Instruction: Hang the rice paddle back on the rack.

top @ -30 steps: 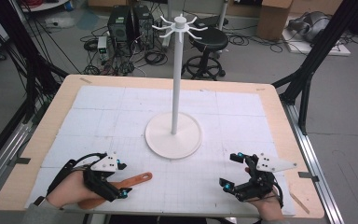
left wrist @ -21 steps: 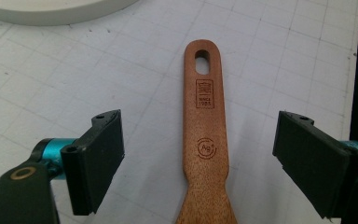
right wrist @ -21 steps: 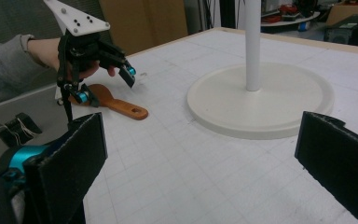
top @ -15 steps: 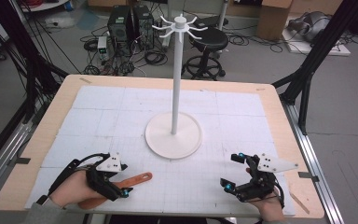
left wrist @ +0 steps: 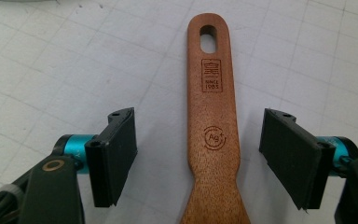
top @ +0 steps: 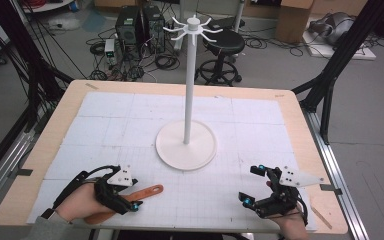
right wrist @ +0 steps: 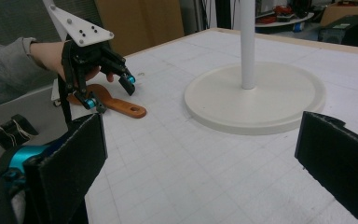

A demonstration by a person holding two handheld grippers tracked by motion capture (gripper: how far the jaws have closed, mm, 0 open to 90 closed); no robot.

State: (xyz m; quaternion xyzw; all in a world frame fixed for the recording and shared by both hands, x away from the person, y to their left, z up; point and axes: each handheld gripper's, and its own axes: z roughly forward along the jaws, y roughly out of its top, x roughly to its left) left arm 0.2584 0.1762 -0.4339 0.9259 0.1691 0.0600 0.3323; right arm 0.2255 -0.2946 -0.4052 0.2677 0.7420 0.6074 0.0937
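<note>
Room: cables, dark computer cases [top: 137, 27], a black stool [top: 223, 45] and cardboard boxes on a grey floor beyond the counter's far edge.

Counter [top: 60, 125]: pale wooden top, rounded corners, covered by a white gridded mat [top: 260, 130].

Stand [top: 186, 142]: white, broad round base on the mat's middle, thin upright pole, ring of short hooks at the top.

Right gripper [top: 254, 185]: black frame, teal joints, grey three-cornered plate on top; at the near right of the mat. Fingers [right wrist: 340, 161] wide apart, nothing between them; they face the stand's base in the right gripper view.

Left gripper [top: 130, 193]: same make, at the near left of the mat, over the spatula. Fingers [left wrist: 114, 156] spread wide, one on each side of the handle, both clear of it.

Wooden spatula [left wrist: 213, 126]: reddish-brown, flat on the mat near the counter's front left edge. Handle narrow, rounded tip with an oval hanging hole, a square stamp reading "SINCE 1983" and a round "Ag+" mark below it; it widens toward the blade, which lies under the left hand [top: 75, 205].
</note>
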